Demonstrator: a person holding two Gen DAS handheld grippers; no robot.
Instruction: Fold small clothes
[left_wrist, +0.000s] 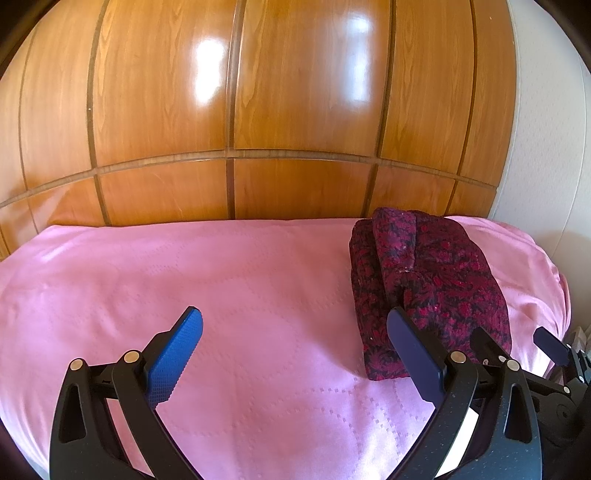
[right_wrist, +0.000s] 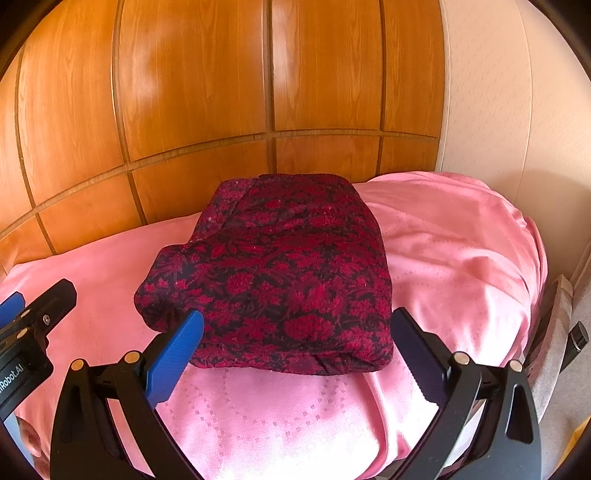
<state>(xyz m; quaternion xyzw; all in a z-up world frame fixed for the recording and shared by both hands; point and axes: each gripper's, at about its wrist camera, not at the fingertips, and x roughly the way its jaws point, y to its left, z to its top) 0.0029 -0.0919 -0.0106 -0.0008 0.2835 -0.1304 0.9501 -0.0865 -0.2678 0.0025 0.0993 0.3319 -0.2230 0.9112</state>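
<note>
A dark red and black patterned garment (right_wrist: 280, 273) lies folded into a thick bundle on the pink bedspread (right_wrist: 461, 251). It also shows in the left wrist view (left_wrist: 424, 284), at the right side of the bed. My right gripper (right_wrist: 295, 328) is open and empty, its blue fingers just in front of the bundle's near edge. My left gripper (left_wrist: 295, 332) is open and empty over bare bedspread (left_wrist: 221, 280), left of the bundle. The right gripper (left_wrist: 517, 339) shows at the far right of the left wrist view.
A glossy wooden panelled wardrobe (left_wrist: 295, 110) stands right behind the bed. A cream wall (right_wrist: 498, 92) is at the right. The bed's right edge (right_wrist: 535, 295) drops off to the floor, with grey fabric (right_wrist: 557, 350) beside it.
</note>
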